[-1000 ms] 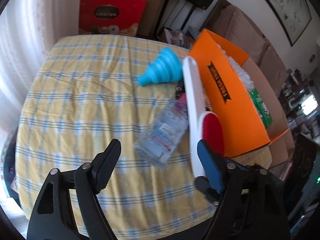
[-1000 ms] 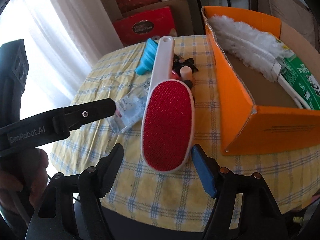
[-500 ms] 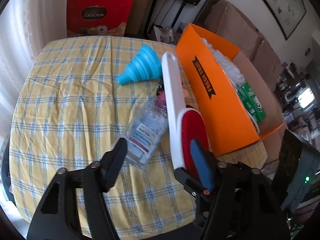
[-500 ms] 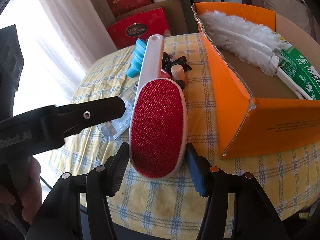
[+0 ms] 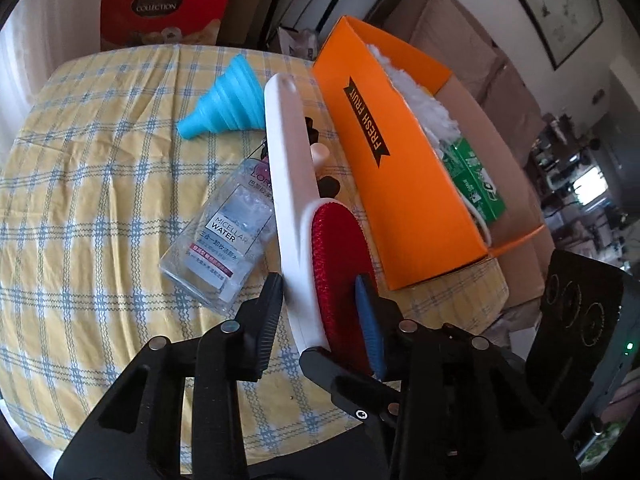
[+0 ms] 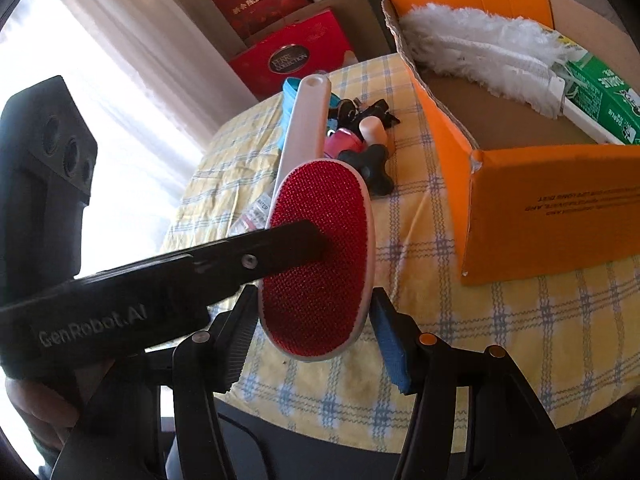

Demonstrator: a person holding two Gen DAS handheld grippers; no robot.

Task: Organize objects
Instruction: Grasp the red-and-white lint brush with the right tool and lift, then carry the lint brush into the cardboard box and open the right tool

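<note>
Red-faced lint brush (image 5: pixel 316 216) tilted on edge between both grippers | left gripper (image 5: pixel 320 312) fingers, just closing, pinch its head flat | right gripper (image 6: pixel 312 320) fingers clasp the head's edges

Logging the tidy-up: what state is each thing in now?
lint brush: tipped on edge, head gripped by both grippers
left gripper: jaws have just closed onto the brush's back and red face
right gripper: shut across the brush head's edges
micellar water bottle: lying on its side
blue funnel: extended, lying on its side
orange box: open, holding a white duster and a green pack
</note>
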